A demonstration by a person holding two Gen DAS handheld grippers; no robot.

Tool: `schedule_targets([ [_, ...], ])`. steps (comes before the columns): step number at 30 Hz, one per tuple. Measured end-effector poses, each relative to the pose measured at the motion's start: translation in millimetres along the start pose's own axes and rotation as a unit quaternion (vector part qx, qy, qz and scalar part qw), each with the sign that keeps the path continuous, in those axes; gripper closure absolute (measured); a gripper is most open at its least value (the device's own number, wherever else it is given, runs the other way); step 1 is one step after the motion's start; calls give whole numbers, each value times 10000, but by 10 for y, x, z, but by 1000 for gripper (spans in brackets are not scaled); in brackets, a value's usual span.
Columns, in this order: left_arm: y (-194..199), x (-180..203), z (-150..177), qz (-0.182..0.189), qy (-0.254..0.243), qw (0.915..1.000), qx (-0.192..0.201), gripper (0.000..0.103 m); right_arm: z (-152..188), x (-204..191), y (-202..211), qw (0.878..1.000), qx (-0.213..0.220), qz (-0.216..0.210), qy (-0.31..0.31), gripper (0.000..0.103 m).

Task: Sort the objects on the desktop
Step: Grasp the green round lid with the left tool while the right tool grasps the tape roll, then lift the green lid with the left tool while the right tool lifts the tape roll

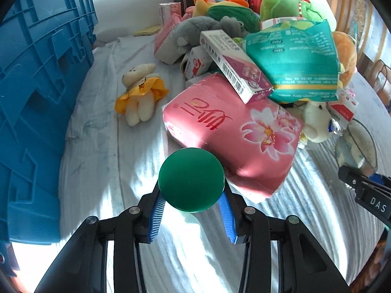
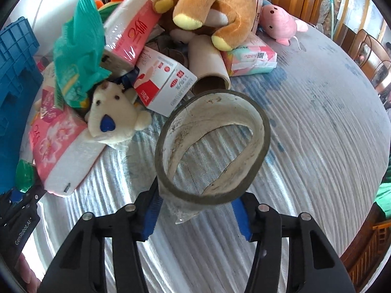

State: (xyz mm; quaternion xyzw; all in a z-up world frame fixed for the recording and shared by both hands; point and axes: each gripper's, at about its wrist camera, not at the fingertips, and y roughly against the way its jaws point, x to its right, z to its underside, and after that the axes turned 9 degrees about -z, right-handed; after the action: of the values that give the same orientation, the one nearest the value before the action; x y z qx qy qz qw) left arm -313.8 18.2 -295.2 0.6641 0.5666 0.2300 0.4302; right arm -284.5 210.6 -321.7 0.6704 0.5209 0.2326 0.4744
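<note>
My left claw (image 1: 191, 204) grips a green lid (image 1: 191, 179) over the cloth, w/ blue crate (image 1: 36, 97) nearby; right claw (image 2: 198, 213) clamps a tape roll (image 2: 212, 146), both lifted clear of the pile (image 1: 244, 61), prob. for sorting.

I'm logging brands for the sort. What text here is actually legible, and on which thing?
"DAS" – right claw body.
"GenRoboAI", approximately – left claw body.
Chinese print on pink tissue pack, purple box, teal bag and red-white box: too small or blurred.
</note>
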Motion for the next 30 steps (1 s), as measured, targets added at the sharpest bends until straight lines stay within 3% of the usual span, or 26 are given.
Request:
schedule_targets([
  [9,-306,41,-29,-82,-47,9992,-381,61,17,58,-25,10000,-22,-1,-48,51],
  [11,-320,63,-31,-98,-51,9992,-392,61,1,86,-40,10000,-6,10,-75,45],
  [13,-290,77,-58,-107,-59,9993,-361,61,-16,113,-55,9999,10,20,-102,27],
  [15,-253,89,-88,-116,-68,9994,-323,61,-32,141,-70,9999,27,30,-130,20],
  [20,-241,81,-100,-76,-43,9996,-259,62,-65,173,-129,9999,14,69,-123,23],
  [21,-246,77,-98,-83,-56,9997,-234,63,-61,159,-139,9999,-8,76,-84,39],
  [22,-242,77,-93,-83,-67,9997,-226,63,-52,143,-140,10000,-27,76,-41,40],
  [30,-83,26,-57,-51,-49,9999,-99,63,70,31,-34,9999,-73,-100,118,42],
])
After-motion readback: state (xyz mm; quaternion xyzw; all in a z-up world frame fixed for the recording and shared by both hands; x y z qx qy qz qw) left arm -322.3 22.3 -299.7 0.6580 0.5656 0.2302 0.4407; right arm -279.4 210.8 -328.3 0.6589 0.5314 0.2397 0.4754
